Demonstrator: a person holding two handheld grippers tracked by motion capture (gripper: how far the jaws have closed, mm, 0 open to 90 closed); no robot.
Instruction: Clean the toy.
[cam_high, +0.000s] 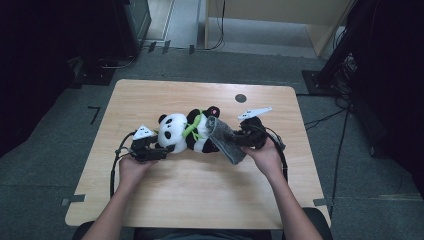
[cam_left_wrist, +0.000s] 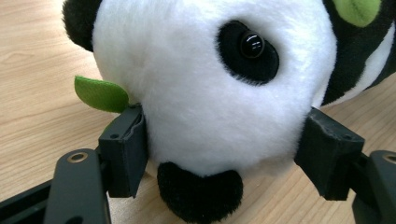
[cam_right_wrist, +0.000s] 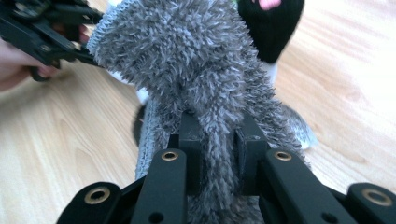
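A black-and-white panda plush (cam_high: 185, 131) with a green leaf collar (cam_high: 192, 127) lies on its side at the middle of the wooden table (cam_high: 200, 195). My left gripper (cam_high: 159, 151) has its jaws on either side of the panda's head (cam_left_wrist: 210, 84), and both pads (cam_left_wrist: 126, 149) press into the fur. A green leaf (cam_left_wrist: 100, 93) sticks out beside the left pad. My right gripper (cam_high: 240, 139) is shut on a fuzzy grey sock (cam_high: 226, 140), which hangs against the panda's rear end. The sock (cam_right_wrist: 187, 56) rises from between the jaws of my right gripper (cam_right_wrist: 219, 154), next to a black foot (cam_right_wrist: 271, 23).
A dark round hole (cam_high: 240, 98) sits near the table's far edge. Bare wood stretches in front of the plush. On the floor around the table are cables (cam_high: 330, 117) and dark equipment stands (cam_high: 345, 45). The other hand and its gripper (cam_right_wrist: 42, 32) are at the upper left of the right gripper view.
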